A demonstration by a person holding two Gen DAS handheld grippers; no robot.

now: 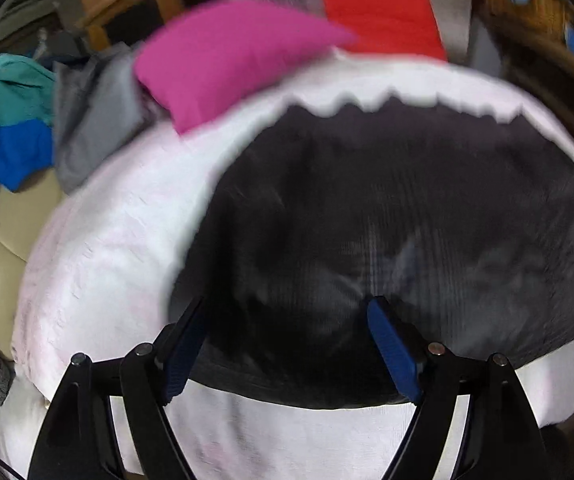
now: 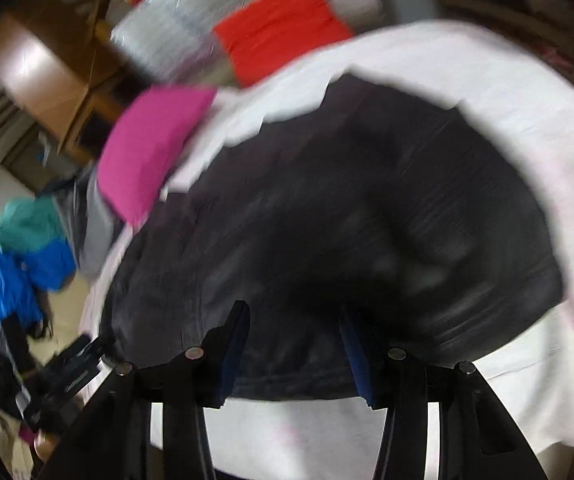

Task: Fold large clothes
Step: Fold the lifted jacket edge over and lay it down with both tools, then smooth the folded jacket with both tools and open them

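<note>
A dark garment [image 1: 387, 216] lies spread flat on a white sheet [image 1: 99, 240] that covers the work surface, taking up the middle of both views; in the left wrist view its long axis runs side to side across the frame, the far edge a wavy line against the white and the near hem curving just past the fingertips; in the right wrist view the same garment [image 2: 327, 216] is seen turned, its long axis slanting from lower left to upper right; which end is collar or waist cannot be told, since both frames are smeared by motion blur; the left gripper [image 1: 287, 320] hovers over the near hem with its blue-padded fingers [image 1: 393, 350] spread wide apart and nothing between them, though whether the tips touch the cloth is unclear; the right gripper [image 2: 293, 320] is likewise spread above the near hem, its pads [image 2: 361, 364] apart and holding nothing; beyond the garment a pink folded cloth [image 1: 227, 56] rests at the sheet's far left edge, and a red folded cloth [image 1: 383, 20] lies on a grey patterned surface behind it; a grey cloth [image 1: 91, 120] and a teal-and-blue garment [image 1: 11, 120] are heaped at the left; only the right wrist view shows the left gripper's black body [image 2: 67, 376] at its lower left, cut off by the frame edge, and wooden furniture [image 2: 47, 76] beyond.
</note>
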